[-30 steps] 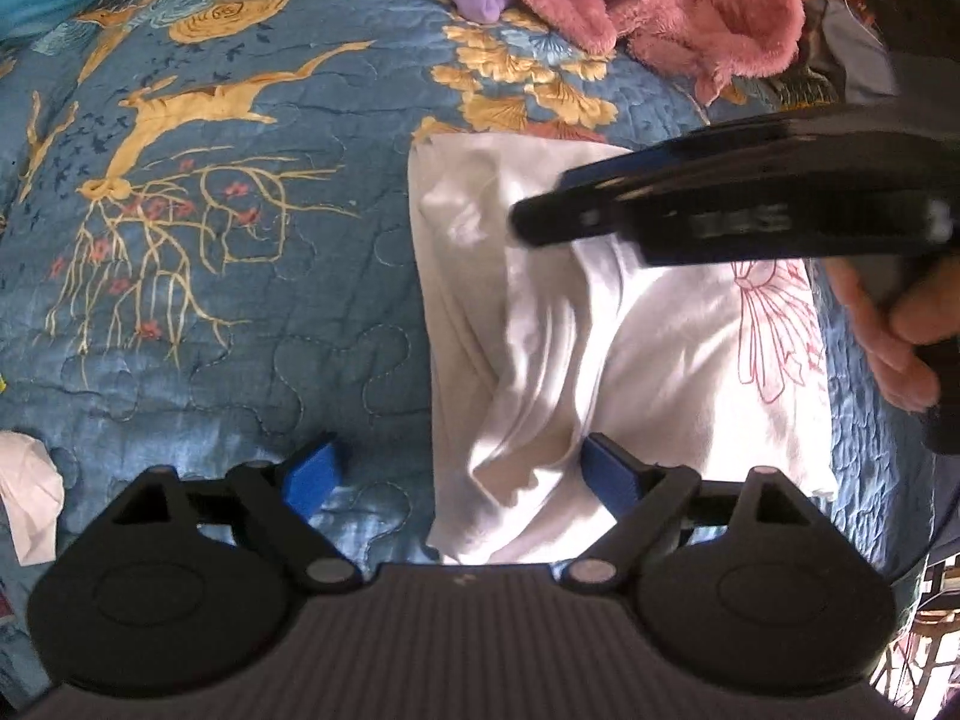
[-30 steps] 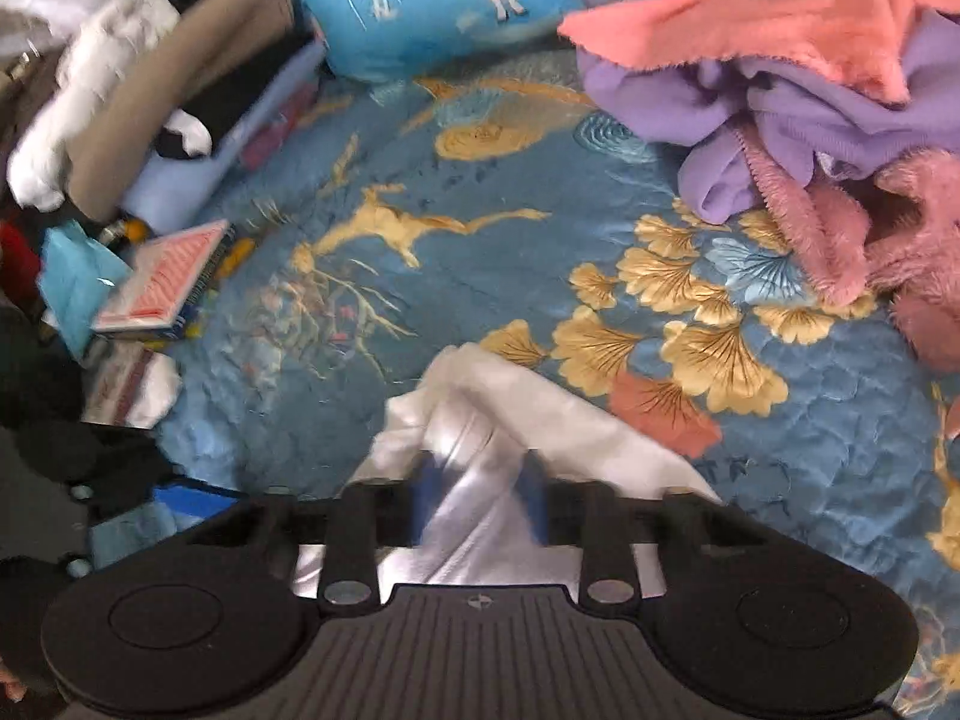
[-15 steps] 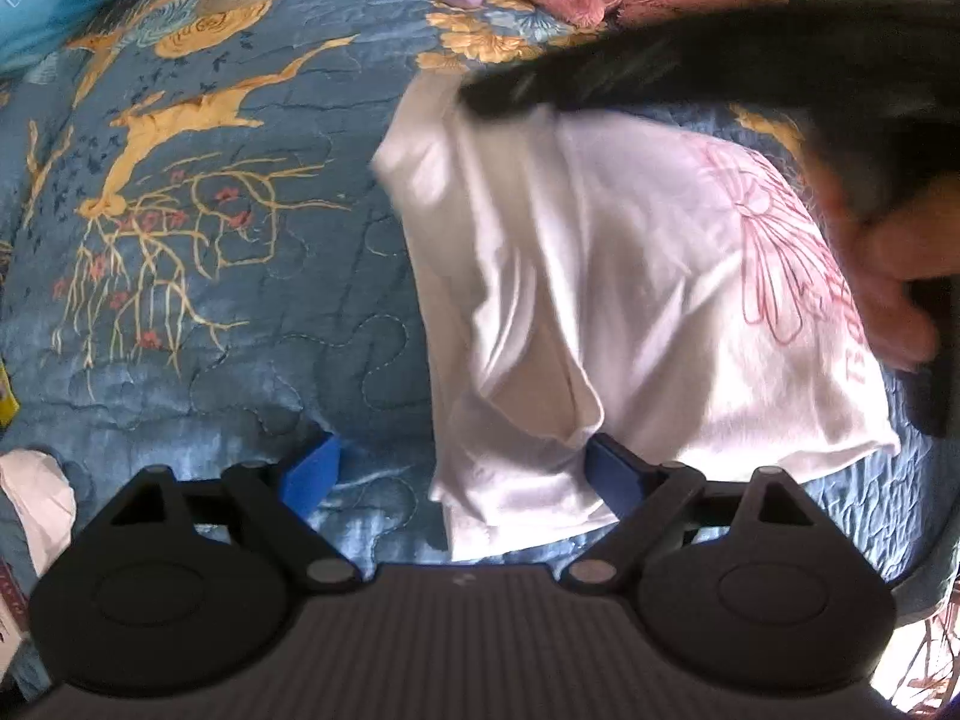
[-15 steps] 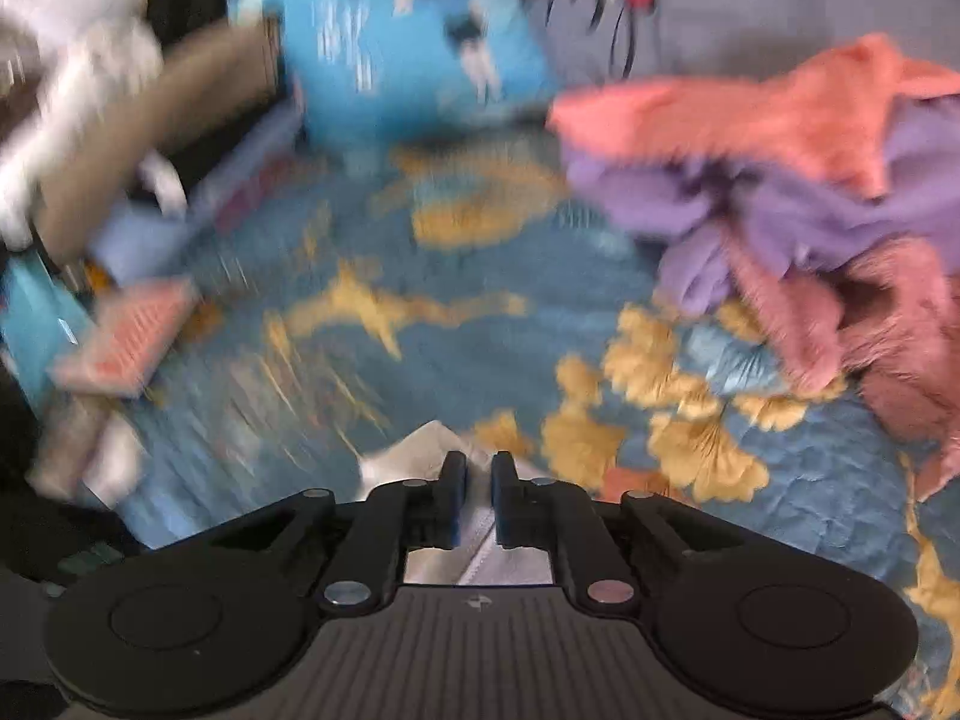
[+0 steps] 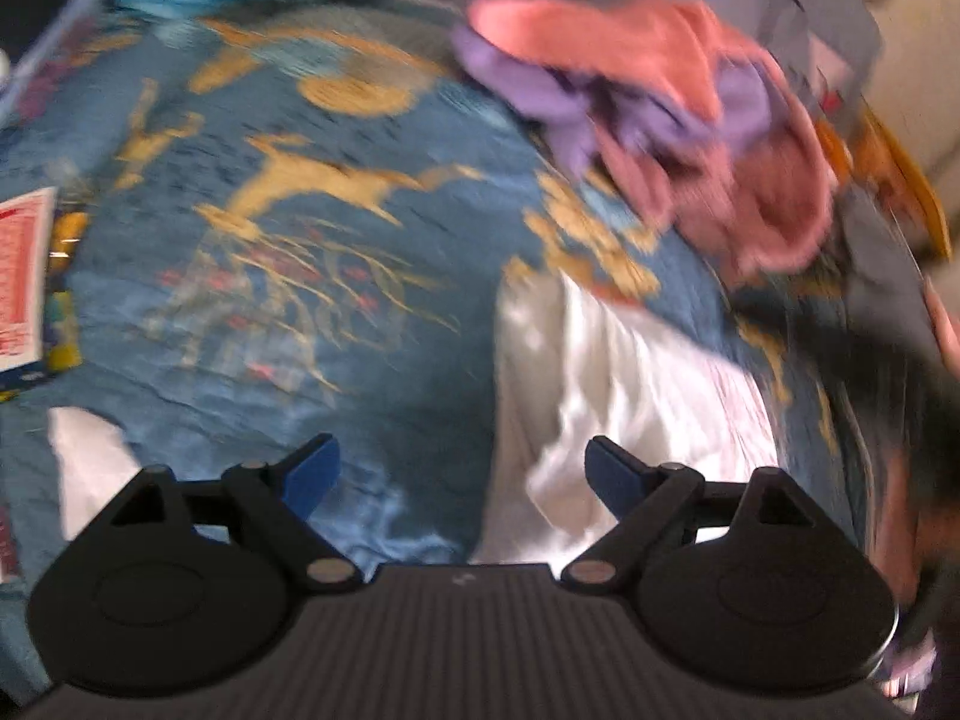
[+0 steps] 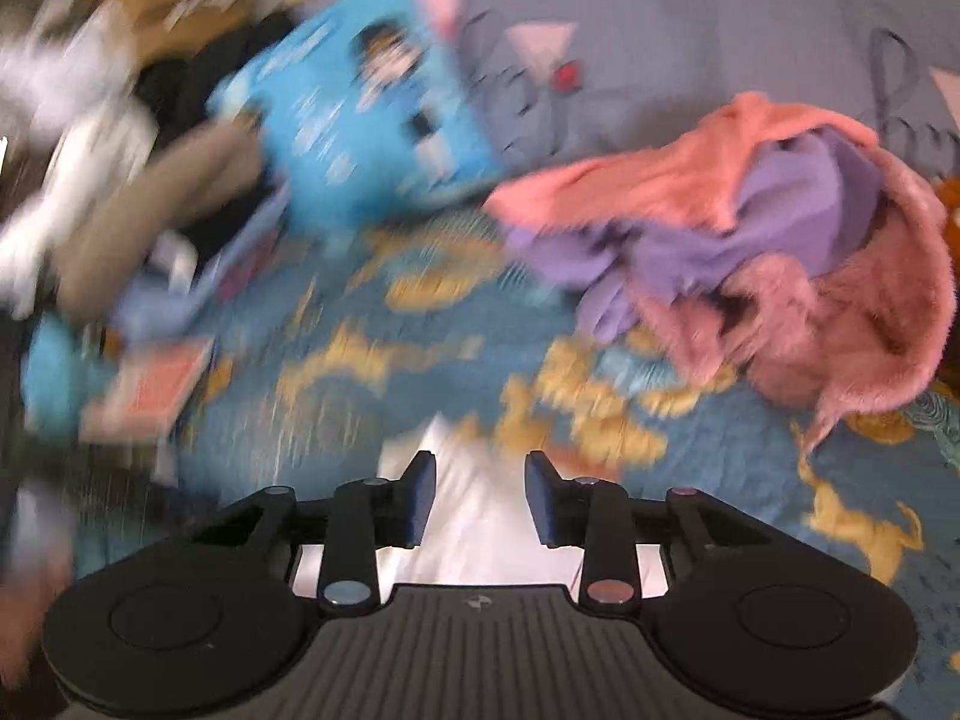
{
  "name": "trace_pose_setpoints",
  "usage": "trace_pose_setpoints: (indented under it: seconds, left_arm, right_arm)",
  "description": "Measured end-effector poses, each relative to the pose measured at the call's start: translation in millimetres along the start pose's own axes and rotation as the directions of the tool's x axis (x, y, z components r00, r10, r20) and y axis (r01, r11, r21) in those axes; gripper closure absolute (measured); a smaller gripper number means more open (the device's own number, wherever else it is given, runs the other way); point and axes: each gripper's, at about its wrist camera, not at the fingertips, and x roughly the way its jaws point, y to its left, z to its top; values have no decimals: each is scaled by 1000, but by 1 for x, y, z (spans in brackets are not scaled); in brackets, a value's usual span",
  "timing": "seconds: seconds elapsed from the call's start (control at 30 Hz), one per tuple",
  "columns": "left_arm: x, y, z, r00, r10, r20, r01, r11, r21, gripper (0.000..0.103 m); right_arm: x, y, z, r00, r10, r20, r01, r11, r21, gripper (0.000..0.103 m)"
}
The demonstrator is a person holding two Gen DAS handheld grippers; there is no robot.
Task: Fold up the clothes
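Left gripper [image 5: 462,474] is spread wide, empty, hovering low over the blue quilt [image 5: 372,312]; its right finger overlaps the left edge of the white shirt [image 5: 630,384] in view, contact unclear. Right gripper [image 6: 478,495] is parted, nothing pinched, with the shirt [image 6: 474,516] showing between and below its fingers. The shirt lies flat on the quilt, in front of the pile of pink and purple clothes [image 6: 780,258]. Both views are motion-blurred. A dark smear at the right edge of the left view can't be identified.
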Motion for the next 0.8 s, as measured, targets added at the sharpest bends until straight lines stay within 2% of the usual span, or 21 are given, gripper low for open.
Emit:
trace_pose_setpoints:
  seconds: [0.1, 0.17, 0.27, 0.3, 0.33, 0.4, 0.47, 0.53, 0.6, 0.67, 0.73, 0.77, 0.8]
  left_arm:
    - [-2, 9, 5, 999, 40, 36, -39, 999, -37, 12]
    - [-3, 11, 6, 998, 55, 35, -53, 998, -40, 12]
    - [0, 8, 4, 997, 67, 26, -66, 998, -16, 12]
    - [1, 6, 3, 997, 71, 26, -71, 997, -7, 12]
    - [2, 5, 3, 997, 75, 25, -75, 997, 1, 12]
    - [3, 3, 1, 997, 80, 23, -81, 997, 10, 12]
    - [4, 2, 0, 997, 80, 21, -81, 997, 15, 12]
    - [4, 2, 0, 997, 81, 19, -81, 997, 20, 12]
    - [5, 1, 0, 997, 81, 16, -81, 996, 25, 11]
    - [6, 0, -1, 997, 81, 14, -81, 996, 30, 10]
    - [6, -1, -1, 997, 81, 12, -81, 996, 34, 10]
    - [7, -1, -1, 997, 81, 11, -82, 996, 37, 10]
    - [7, -2, -1, 997, 81, 9, -82, 996, 39, 10]
  right_arm:
    - [2, 41, -29, 998, 33, -45, -40, 985, -167, 71]
    - [8, 65, -42, 997, 41, -63, -56, 965, -256, 75]
    - [22, 90, -54, 998, -3, -64, -19, 941, -338, 76]
    - [27, 93, -55, 998, -23, -64, 0, 940, -341, 80]
    - [31, 95, -56, 997, -35, -66, 11, 941, -339, 98]
    - [34, 97, -55, 997, -37, -72, 10, 943, -331, 98]
    - [25, 100, -49, 999, 0, -54, -17, 949, -314, 98]
    - [12, 101, -43, 996, 83, -40, -91, 946, -311, 98]
    - [6, 105, -40, 989, 125, -74, -143, 928, -344, 98]
    - [11, 107, -45, 989, 101, -112, -136, 916, -378, 97]
    - [24, 107, -53, 987, 37, -154, -95, 915, -391, 91]
    - [27, 106, -56, 985, 26, -168, -91, 916, -390, 91]
    - [23, 106, -57, 987, 37, -158, -96, 917, -386, 86]
